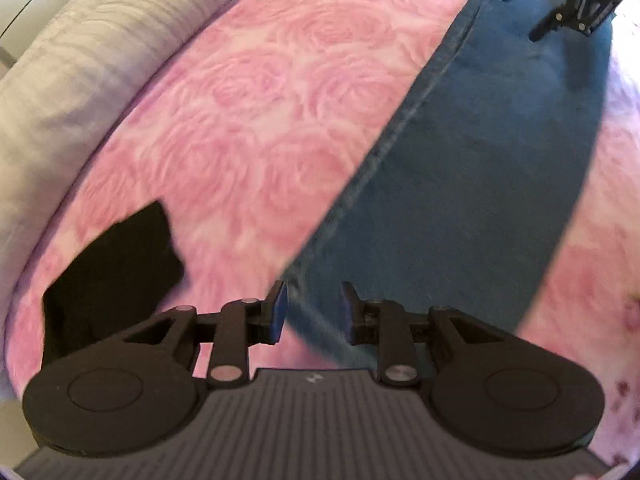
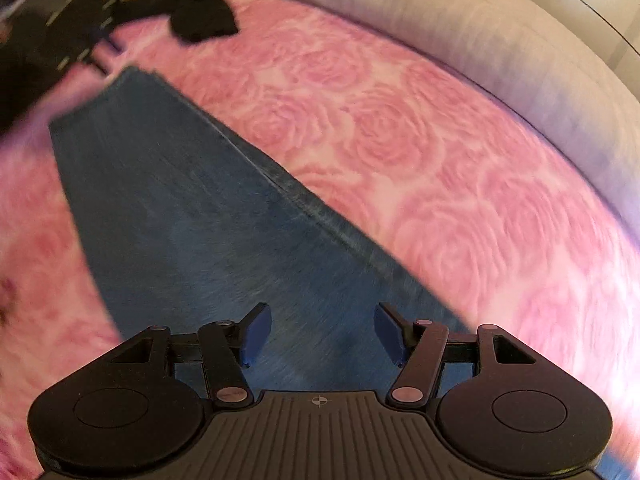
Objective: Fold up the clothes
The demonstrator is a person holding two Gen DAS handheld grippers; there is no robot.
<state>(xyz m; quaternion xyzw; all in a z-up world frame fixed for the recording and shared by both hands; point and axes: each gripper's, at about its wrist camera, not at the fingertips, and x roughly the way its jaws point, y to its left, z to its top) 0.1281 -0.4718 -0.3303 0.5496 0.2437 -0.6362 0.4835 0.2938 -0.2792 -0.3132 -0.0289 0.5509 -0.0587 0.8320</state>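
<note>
A pair of blue jeans (image 1: 460, 160) is laid out flat in a long strip on a pink rose-patterned blanket (image 1: 260, 100) that covers a bed. A black garment (image 1: 116, 268) is seen lying apart from the jeans on the blanket, near a grey pillow (image 1: 60, 80) along the far edge. The left gripper (image 1: 313, 312) is held over one end of the jeans, its jaws released with nothing between them. The right gripper (image 2: 322, 334) is held over the opposite end, its jaws likewise spread wide and empty. Both views are blurred.
</note>
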